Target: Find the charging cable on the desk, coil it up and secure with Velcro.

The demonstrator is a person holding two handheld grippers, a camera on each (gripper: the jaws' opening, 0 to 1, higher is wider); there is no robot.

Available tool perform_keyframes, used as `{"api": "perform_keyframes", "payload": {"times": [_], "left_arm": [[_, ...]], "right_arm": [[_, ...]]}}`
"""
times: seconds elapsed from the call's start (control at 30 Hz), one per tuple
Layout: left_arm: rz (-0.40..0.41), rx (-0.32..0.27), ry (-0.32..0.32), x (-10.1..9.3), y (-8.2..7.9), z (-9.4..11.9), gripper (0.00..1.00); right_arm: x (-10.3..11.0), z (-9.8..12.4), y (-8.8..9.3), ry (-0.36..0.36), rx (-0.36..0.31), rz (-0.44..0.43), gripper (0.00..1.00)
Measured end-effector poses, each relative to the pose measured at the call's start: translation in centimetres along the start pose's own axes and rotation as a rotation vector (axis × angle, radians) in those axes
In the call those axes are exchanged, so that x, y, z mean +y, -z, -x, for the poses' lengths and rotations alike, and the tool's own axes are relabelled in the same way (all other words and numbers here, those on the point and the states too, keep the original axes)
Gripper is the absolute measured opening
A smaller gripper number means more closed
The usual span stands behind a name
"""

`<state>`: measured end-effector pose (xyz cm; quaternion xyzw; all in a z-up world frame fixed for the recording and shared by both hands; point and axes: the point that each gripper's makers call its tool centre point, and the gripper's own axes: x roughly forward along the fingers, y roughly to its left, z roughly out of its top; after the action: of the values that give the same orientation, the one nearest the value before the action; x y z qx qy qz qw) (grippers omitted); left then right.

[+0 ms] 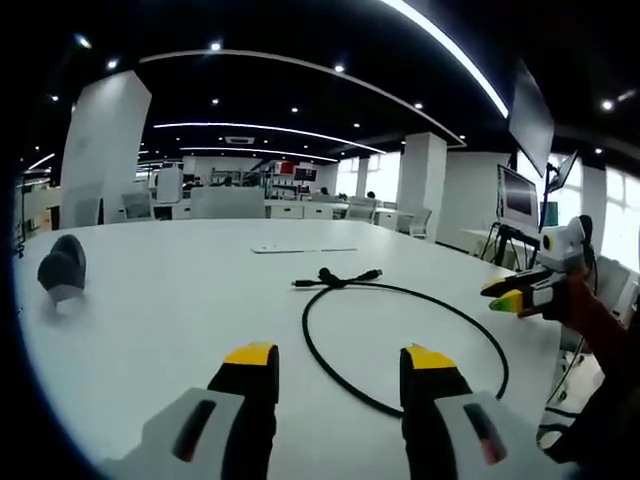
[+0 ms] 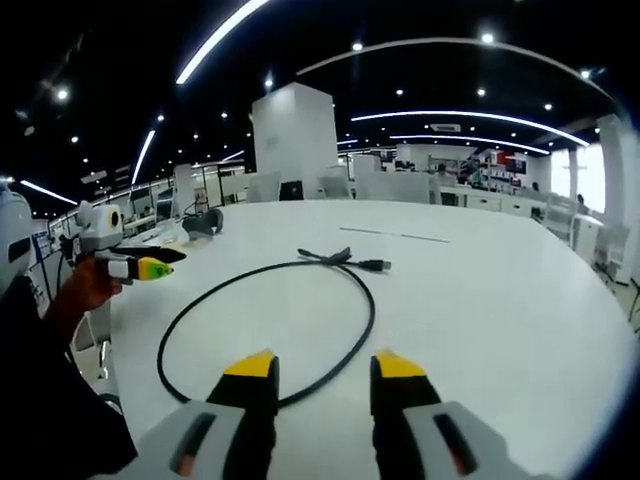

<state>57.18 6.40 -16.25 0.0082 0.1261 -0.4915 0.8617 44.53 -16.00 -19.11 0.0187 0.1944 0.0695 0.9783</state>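
Left gripper view: left gripper is hovering low over the white desk, jaws standing wide apart, holding nothing. The charging cable is lying flat just ahead, black and thin, forming one big loose loop; its ends are crossing at the far side, where the plugs are sticking out. No Velcro strap is making itself clear at this size, maybe a thicker bit at the crossing, cannot tell. The right gripper is coming in from the right edge, off the desk side, beside the loop, not touching it. A dark rounded object is sitting well apart on the left. A flat pale strip is lying farther back.

Right gripper view: right gripper is hanging above the near arc of the cable, jaws parted with a clear gap, empty. The loop is spreading ahead, plugs at the far end. The left gripper is showing at the left beside a hand.

Risks, judging from here: the cable is thin and flat on a smooth top, so a pinch may be scraping the desk or sliding off. One loose loop could spring open while coiling. The ends may flop free before the strap is closing.
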Motion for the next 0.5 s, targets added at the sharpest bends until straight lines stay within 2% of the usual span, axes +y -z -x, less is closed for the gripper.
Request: {"api": "perform_keyframes", "payload": {"times": [0.27,0.4,0.5], "left_arm": [[0.007,-0.054,0.076,-1.4,-0.9,-0.4,0.48],[0.017,-0.061,0.101,-1.7,-0.9,-1.4,0.47],[0.004,-0.045,0.109,-2.0,-1.0,-1.8,0.47]], "right_arm": [[0.2,0.2,0.0,-0.007,-0.011,-0.007,0.37],[0.3,1.0,-0.1,-0.031,-0.016,0.012,0.37],[0.1,1.6,-0.4,-0.041,-0.027,0.008,0.37]]}}
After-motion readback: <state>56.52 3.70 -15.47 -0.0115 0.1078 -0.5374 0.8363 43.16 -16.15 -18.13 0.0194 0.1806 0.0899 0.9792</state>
